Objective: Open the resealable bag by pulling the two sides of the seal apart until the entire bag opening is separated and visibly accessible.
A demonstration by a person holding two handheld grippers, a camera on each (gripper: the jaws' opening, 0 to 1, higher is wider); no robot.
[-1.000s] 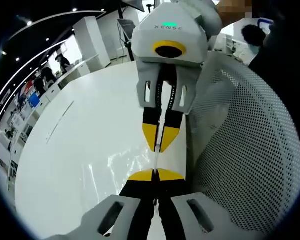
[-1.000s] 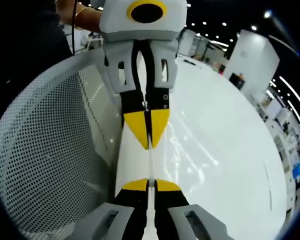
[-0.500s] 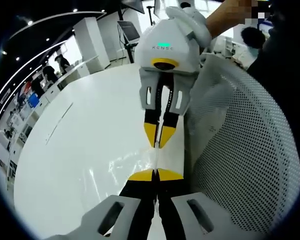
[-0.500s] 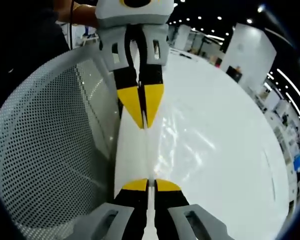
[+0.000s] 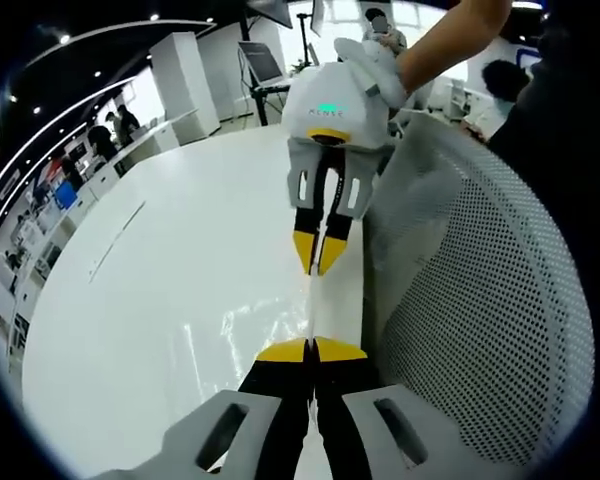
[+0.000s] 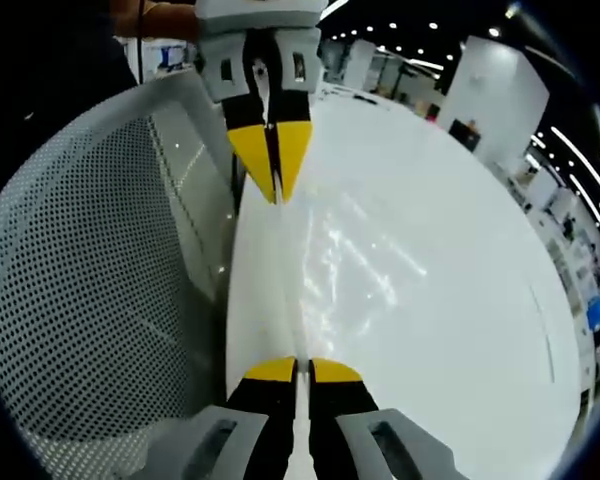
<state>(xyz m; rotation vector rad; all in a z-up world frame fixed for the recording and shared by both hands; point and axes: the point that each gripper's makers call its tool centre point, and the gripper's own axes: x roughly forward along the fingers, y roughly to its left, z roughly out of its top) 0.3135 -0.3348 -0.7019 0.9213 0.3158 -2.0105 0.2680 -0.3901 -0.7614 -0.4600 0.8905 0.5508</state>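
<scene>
Clear resealable plastic bag (image 5: 280,325) stretches between both grippers above the white table (image 5: 150,290). Left gripper (image 5: 311,350) at 6 o'clock and right gripper (image 5: 317,268) at 12 face each other, jaws pinched closed on the bag's edge beside the white perforated basket (image 5: 480,320).

Both views are brightly and evenly lit from overhead. Rows of small ceiling lights (image 6: 450,38) appear as sharp points against a dark ceiling. The white table (image 5: 180,270) is near overexposure and carries soft glare. The clear bag (image 6: 355,260) shows bright streaked reflections on its film. Shadows are faint. Fisheye distortion bends straight lines towards the edges, where background detail turns small and soft. The perforated basket (image 5: 480,300) is in focus.
</scene>
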